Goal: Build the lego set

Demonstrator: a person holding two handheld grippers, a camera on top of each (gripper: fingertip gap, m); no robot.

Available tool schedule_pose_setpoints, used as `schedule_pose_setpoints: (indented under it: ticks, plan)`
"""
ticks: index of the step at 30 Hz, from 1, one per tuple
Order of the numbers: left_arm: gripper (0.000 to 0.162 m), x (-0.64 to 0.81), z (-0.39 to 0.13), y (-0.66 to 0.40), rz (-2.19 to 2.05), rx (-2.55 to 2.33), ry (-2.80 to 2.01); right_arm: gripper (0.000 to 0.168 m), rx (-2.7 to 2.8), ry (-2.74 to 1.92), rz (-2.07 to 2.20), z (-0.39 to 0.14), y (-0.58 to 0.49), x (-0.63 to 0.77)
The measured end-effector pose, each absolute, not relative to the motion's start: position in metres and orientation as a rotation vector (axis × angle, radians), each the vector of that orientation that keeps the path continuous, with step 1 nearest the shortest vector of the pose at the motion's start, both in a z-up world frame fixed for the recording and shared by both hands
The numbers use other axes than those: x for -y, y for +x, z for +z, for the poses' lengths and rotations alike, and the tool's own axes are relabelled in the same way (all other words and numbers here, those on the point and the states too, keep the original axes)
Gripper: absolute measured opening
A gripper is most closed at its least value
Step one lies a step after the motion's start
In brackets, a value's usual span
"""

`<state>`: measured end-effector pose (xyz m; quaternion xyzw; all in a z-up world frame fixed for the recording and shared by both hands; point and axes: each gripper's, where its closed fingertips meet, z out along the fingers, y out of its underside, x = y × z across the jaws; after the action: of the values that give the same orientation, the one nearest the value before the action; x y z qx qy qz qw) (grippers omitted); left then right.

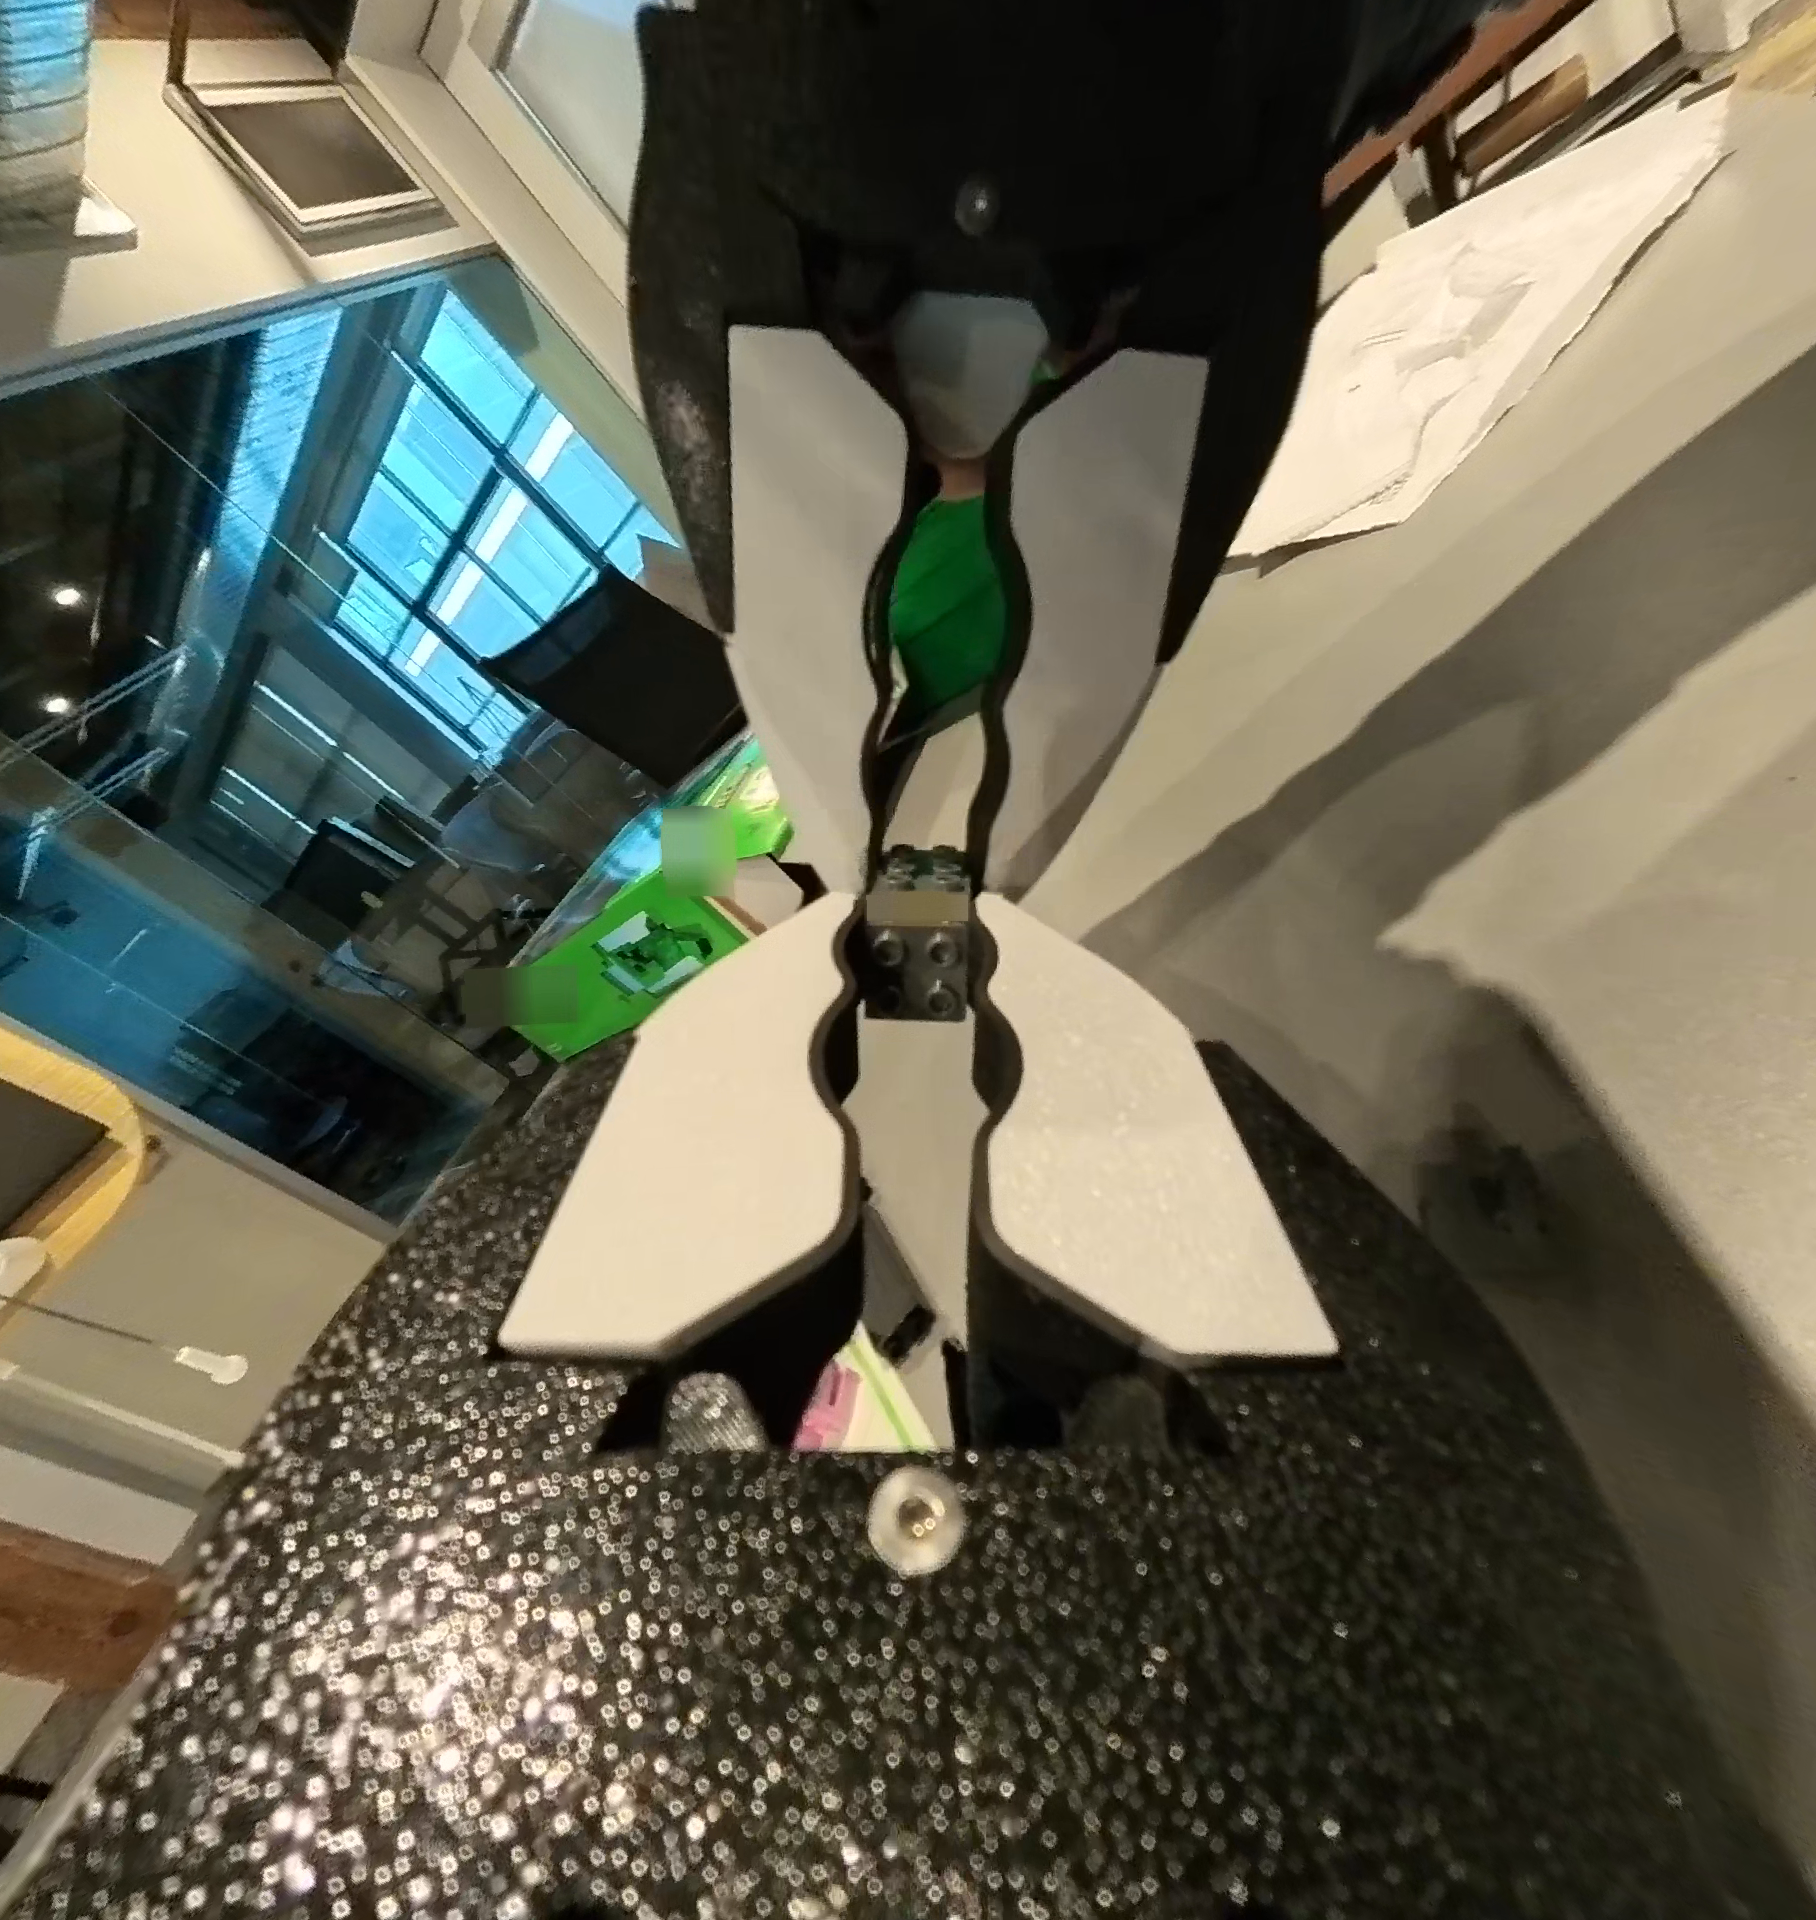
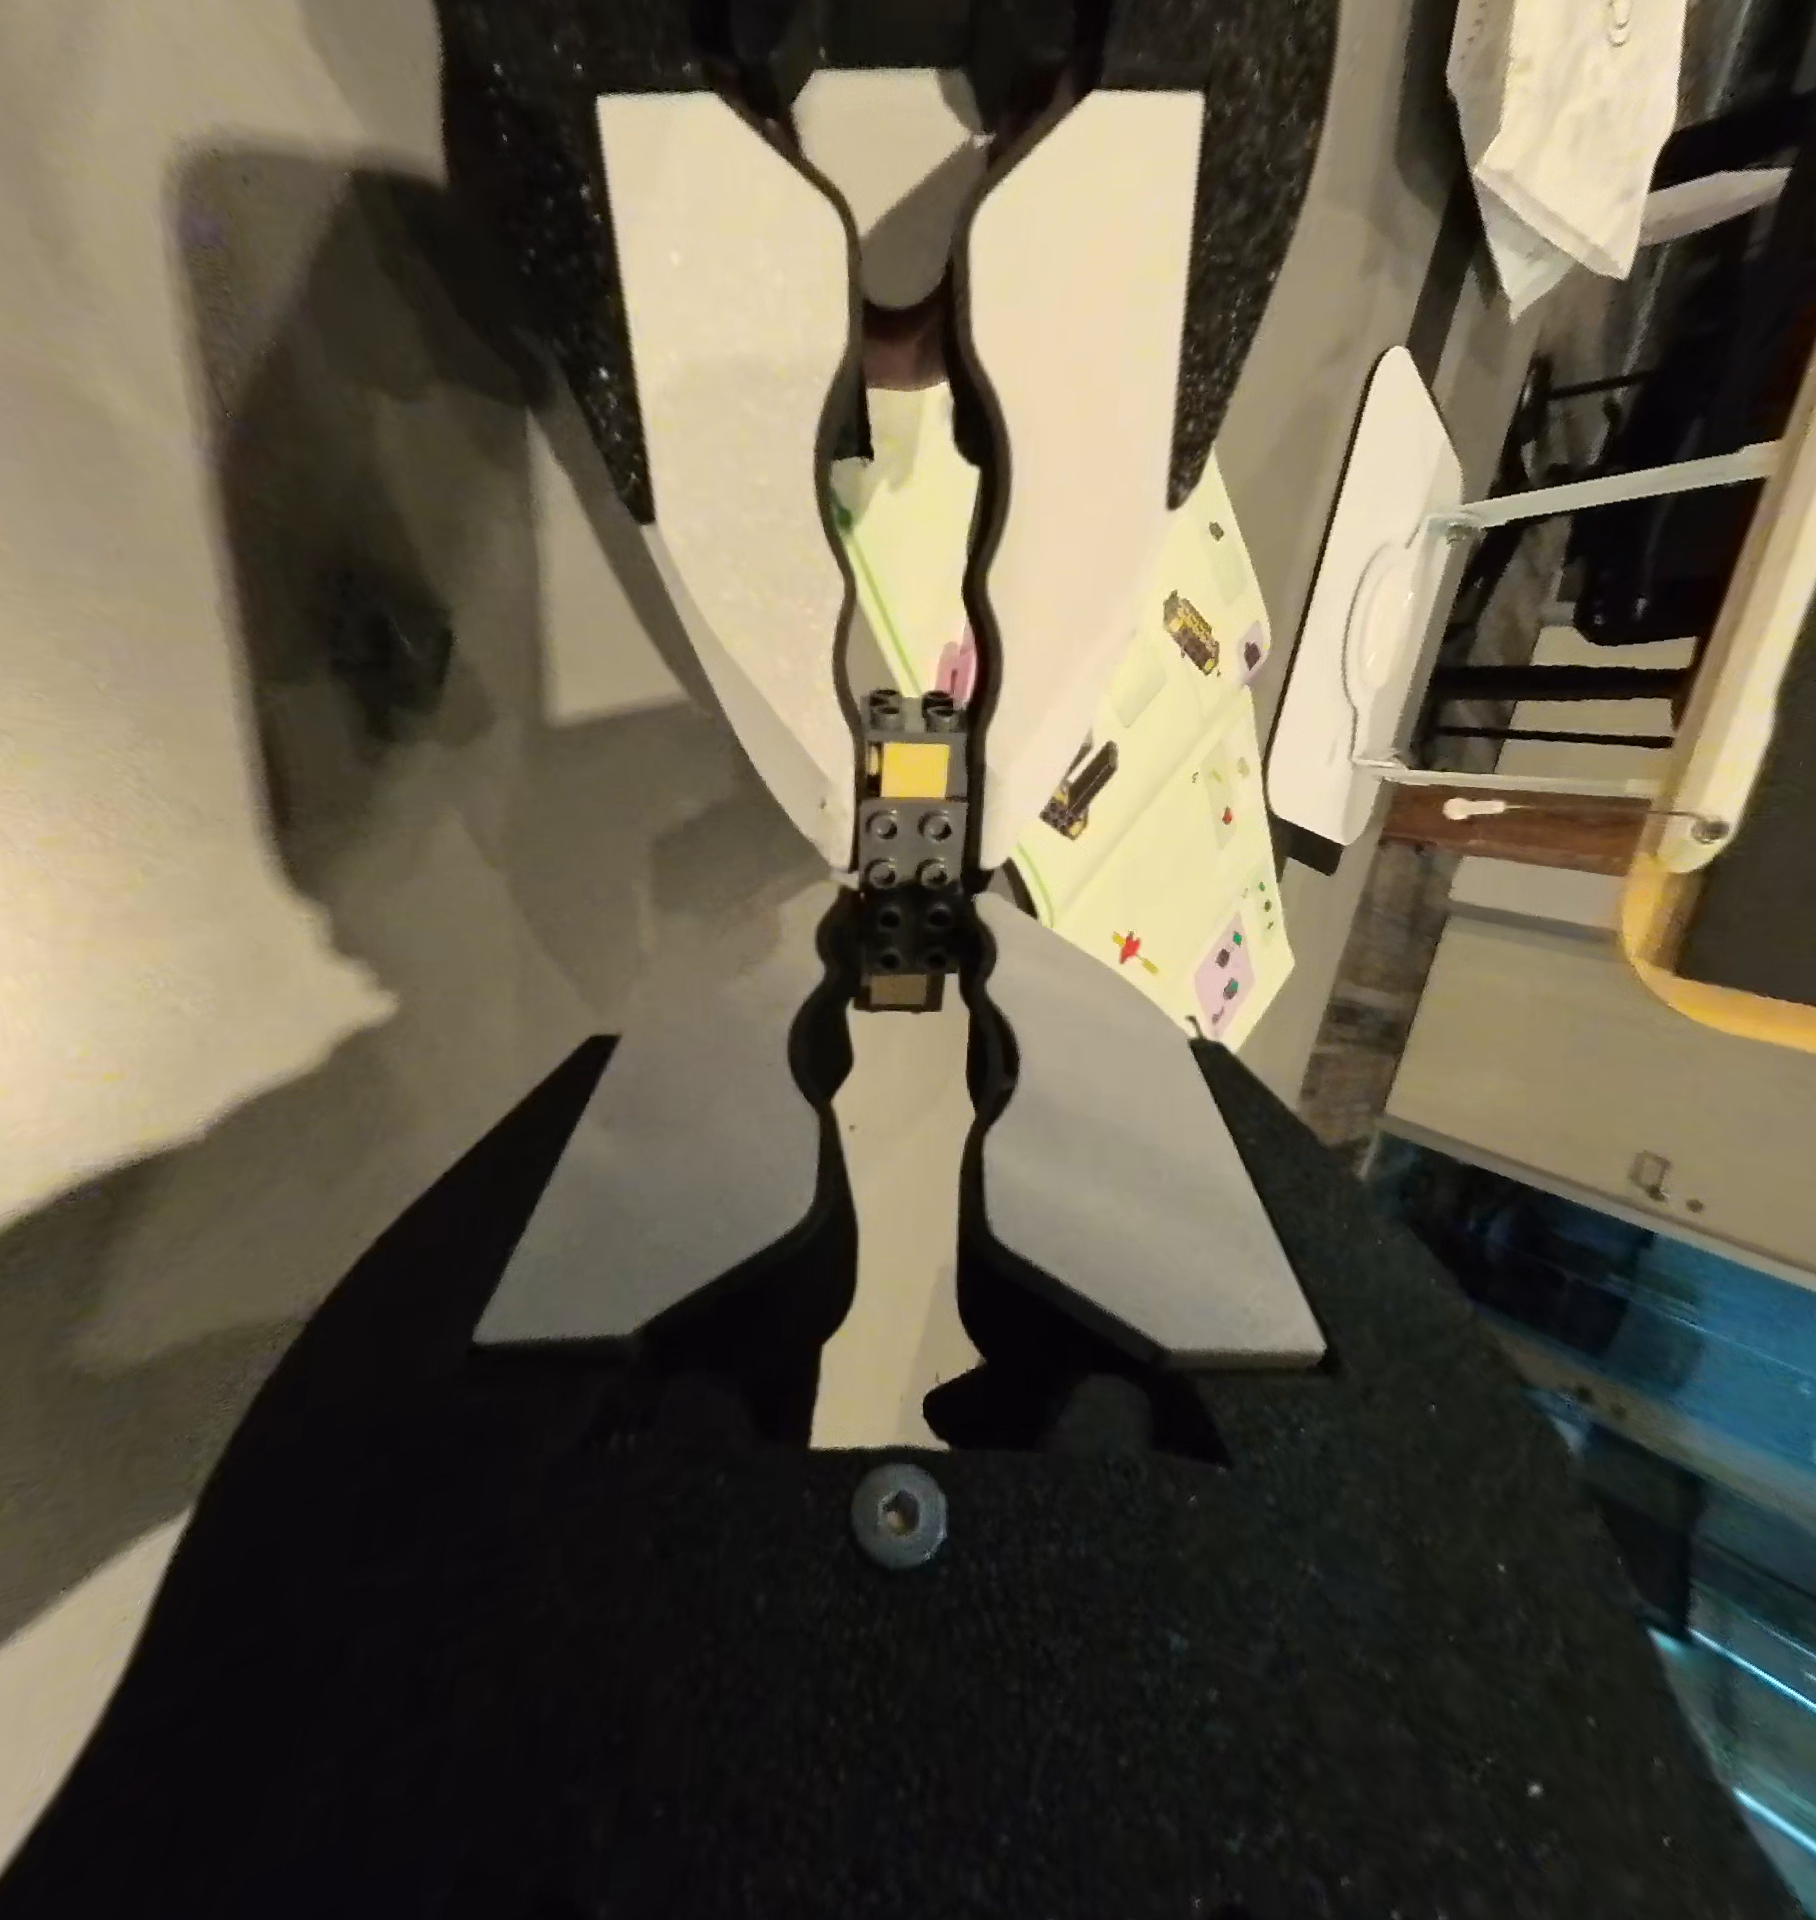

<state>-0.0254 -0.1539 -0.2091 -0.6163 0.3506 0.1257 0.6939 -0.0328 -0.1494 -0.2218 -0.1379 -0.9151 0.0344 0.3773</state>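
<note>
My two grippers meet tip to tip above the white table (image 1: 1506, 779). My left gripper (image 1: 919, 940) is shut on a dark grey studded lego assembly (image 1: 919, 971). In the right wrist view this assembly (image 2: 914, 831) carries a yellow tile and sits between the left gripper's fingertips (image 2: 914, 821). My right gripper (image 2: 909, 940) is shut on a small black studded lego piece (image 2: 909, 935). In the left wrist view the right gripper (image 1: 925, 868) comes down from above, holding its piece (image 1: 925, 864). The two lego pieces touch end to end.
An open instruction booklet (image 2: 1143, 790) lies on the table beyond the grippers. A green lego box (image 1: 665, 935) stands at the table's far side. Loose white papers (image 1: 1486, 312) lie at the upper right. A person's green sleeve (image 1: 945, 603) shows between the right gripper's fingers.
</note>
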Motion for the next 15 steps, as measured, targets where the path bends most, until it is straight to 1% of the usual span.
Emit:
schedule_pose_setpoints:
  ticks: [1,8,12,13,15]
  plan:
    - [0.017,0.1539,-0.209,-0.0251,0.289,-0.787,-1.373,0.017,2.339,-0.353,0.092,-0.2218,-0.0327,0.1494]
    - [0.02,0.1539,-0.206,-0.0227,0.272,-0.771,-1.35,0.017,2.322,-0.356,0.125,-0.2204,-0.0309,0.1501]
    - [0.034,0.1523,-0.2022,-0.0262,0.206,-0.704,-1.363,0.017,2.296,-0.384,0.169,-0.2189,-0.0307,0.1499]
    - [0.044,0.1528,-0.2012,-0.0262,0.19,-0.699,-1.361,0.017,2.286,-0.388,0.18,-0.2181,-0.0308,0.1501]
    - [0.052,0.1542,-0.1998,-0.0248,0.158,-0.697,-1.353,0.017,2.265,-0.404,0.203,-0.2155,-0.0313,0.1497]
